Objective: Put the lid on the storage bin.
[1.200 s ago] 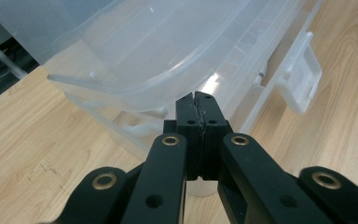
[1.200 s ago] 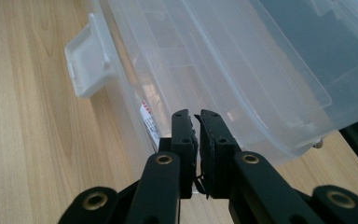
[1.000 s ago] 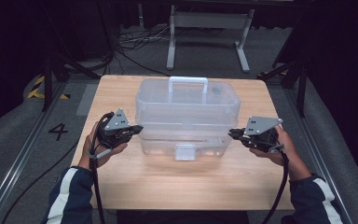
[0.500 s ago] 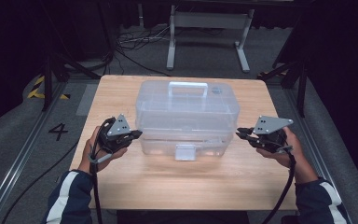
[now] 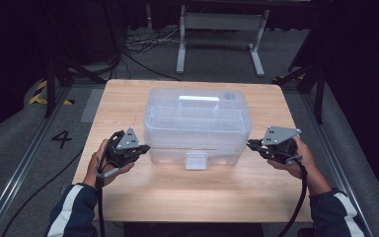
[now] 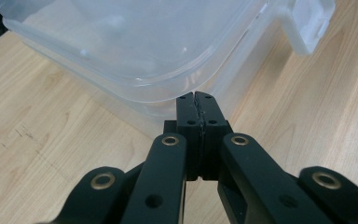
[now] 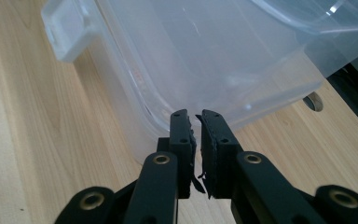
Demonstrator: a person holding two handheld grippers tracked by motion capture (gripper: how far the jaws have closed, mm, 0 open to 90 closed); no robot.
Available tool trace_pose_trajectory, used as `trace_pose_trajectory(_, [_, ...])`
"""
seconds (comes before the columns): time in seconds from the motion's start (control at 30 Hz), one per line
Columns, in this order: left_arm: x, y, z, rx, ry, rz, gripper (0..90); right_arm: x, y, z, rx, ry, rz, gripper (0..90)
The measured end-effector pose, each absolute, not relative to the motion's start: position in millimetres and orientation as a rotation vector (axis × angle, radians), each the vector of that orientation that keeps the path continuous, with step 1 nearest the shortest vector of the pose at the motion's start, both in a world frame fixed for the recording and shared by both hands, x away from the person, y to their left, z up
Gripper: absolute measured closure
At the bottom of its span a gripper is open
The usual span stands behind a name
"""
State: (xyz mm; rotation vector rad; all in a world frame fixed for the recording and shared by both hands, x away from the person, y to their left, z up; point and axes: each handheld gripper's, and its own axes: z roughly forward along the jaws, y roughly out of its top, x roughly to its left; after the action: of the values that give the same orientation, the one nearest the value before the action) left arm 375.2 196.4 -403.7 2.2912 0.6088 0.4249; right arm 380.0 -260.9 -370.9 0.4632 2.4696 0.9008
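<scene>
Both grippers, left (image 5: 145, 147) and right (image 5: 250, 144), clenched empty at clear storage box (image 5: 197, 123) ends; front latch (image 5: 196, 160) unopened, lid on.

Both forearms come in from the near edge, dark sleeves with white stripes. Left hand (image 5: 103, 160) grips the left gripper (image 5: 145, 147), jaws pressed together, pointing inward and level. Right hand (image 5: 296, 158) grips the right gripper (image 5: 249, 143), jaws all but closed, pointing inward toward the left one.

The table (image 5: 128, 197) has a light wood-grain top. A clear plastic storage box (image 5: 197, 126) with a front latch rests directly on it, centred toward the far edge.
</scene>
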Motion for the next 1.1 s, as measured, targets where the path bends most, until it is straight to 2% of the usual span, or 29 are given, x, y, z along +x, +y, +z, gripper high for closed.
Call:
trace_pose_trajectory(0.53, [379.7,187.7,-414.8,2.270,0.607,0.438,89.4,385.6,-257.9,-385.9,0.483,2.469,0.906,81.6])
trace_pose_trajectory(1.1, [368.4,202.7,-418.5,2.300,0.632,0.493,84.2,374.8,-256.0,-386.3,0.415,2.499,0.857,77.4])
